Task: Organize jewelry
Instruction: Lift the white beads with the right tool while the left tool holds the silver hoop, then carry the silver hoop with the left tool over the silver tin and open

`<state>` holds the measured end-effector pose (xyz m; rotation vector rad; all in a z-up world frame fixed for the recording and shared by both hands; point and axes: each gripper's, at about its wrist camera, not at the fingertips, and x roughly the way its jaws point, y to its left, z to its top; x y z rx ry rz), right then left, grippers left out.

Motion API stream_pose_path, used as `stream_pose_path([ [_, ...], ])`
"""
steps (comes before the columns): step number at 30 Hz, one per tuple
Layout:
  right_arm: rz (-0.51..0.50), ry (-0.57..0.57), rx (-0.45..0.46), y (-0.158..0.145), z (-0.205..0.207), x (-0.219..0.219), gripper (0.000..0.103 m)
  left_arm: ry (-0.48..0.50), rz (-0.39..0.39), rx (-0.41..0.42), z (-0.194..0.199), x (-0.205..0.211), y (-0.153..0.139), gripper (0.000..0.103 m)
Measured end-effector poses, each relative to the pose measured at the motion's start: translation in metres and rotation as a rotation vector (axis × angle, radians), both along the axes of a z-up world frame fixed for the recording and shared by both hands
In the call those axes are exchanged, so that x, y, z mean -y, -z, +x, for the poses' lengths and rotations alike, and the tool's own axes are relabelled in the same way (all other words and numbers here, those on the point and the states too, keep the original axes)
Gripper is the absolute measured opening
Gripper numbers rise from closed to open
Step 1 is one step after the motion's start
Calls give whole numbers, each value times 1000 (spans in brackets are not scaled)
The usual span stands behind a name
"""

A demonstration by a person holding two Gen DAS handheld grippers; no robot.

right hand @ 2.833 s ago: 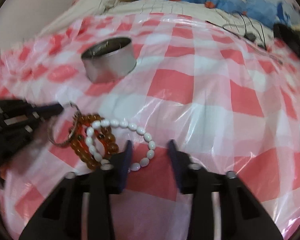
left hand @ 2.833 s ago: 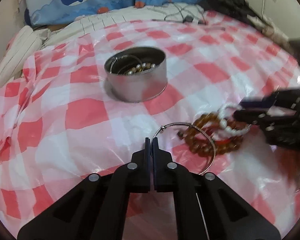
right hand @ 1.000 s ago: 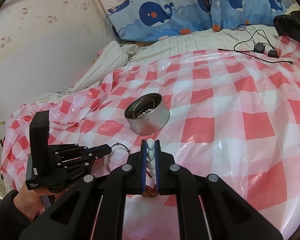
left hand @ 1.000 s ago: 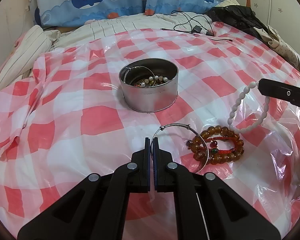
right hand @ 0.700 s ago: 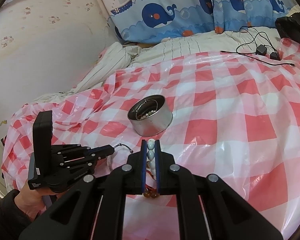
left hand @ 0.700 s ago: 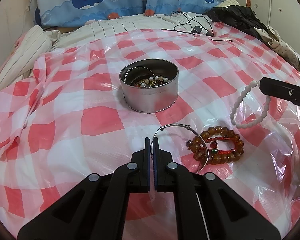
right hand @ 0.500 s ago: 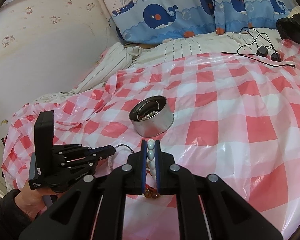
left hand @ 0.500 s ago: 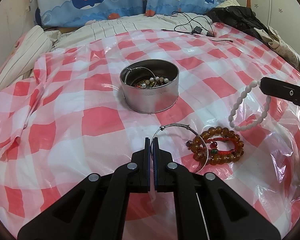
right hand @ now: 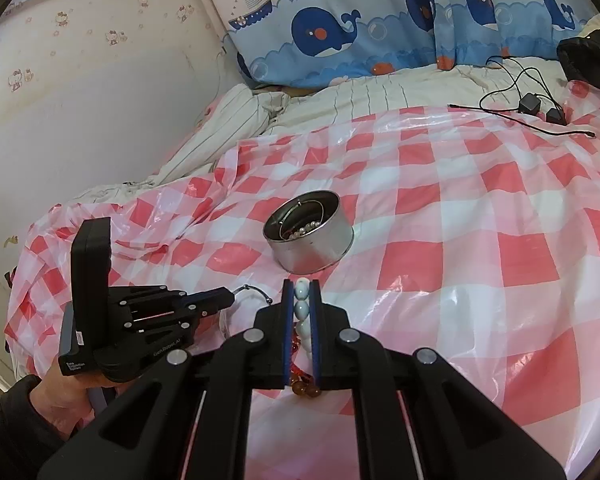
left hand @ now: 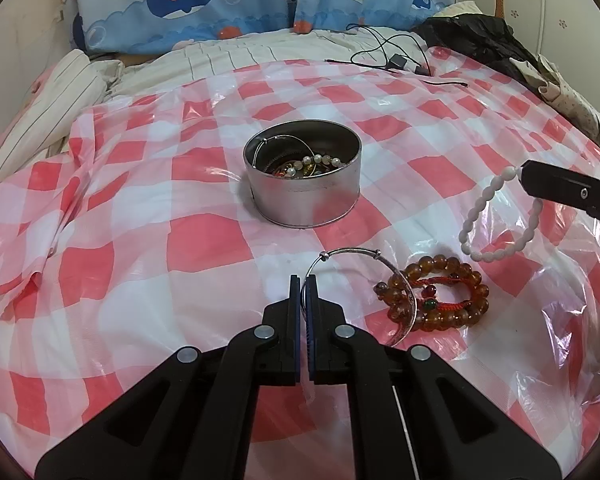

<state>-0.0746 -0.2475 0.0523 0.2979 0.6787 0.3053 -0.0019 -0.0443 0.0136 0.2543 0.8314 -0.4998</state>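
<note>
White bead bracelet (left hand: 500,216): light, limp strand of smooth hard beads. It swings and can slip, so you want the pads squeezing across two or three beads, as they are now. Your right gripper (right hand: 301,296) has its jaws closed on that strand; the loop hangs free above the checked plastic sheet (left hand: 148,264) on the bed, off to the right of the round metal tin (left hand: 304,188).

Silver bangle (left hand: 364,280): thin, stiff wire hoop, springy; take it by the rim. Your left gripper (left hand: 304,292) has jaws shut on its near edge, the far side resting over the amber bead bracelet (left hand: 440,296). The tin already holds pearls and another hoop.
</note>
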Motion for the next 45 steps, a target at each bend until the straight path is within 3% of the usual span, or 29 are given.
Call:
stream_pose_path([
  [36,-7,-19,-20,7,3,-7,8,-5,5,3,1,-2,0,2],
  [45,68,-44,9,2,10,-9,8,-7,-10,41,2,-7,-14,2],
])
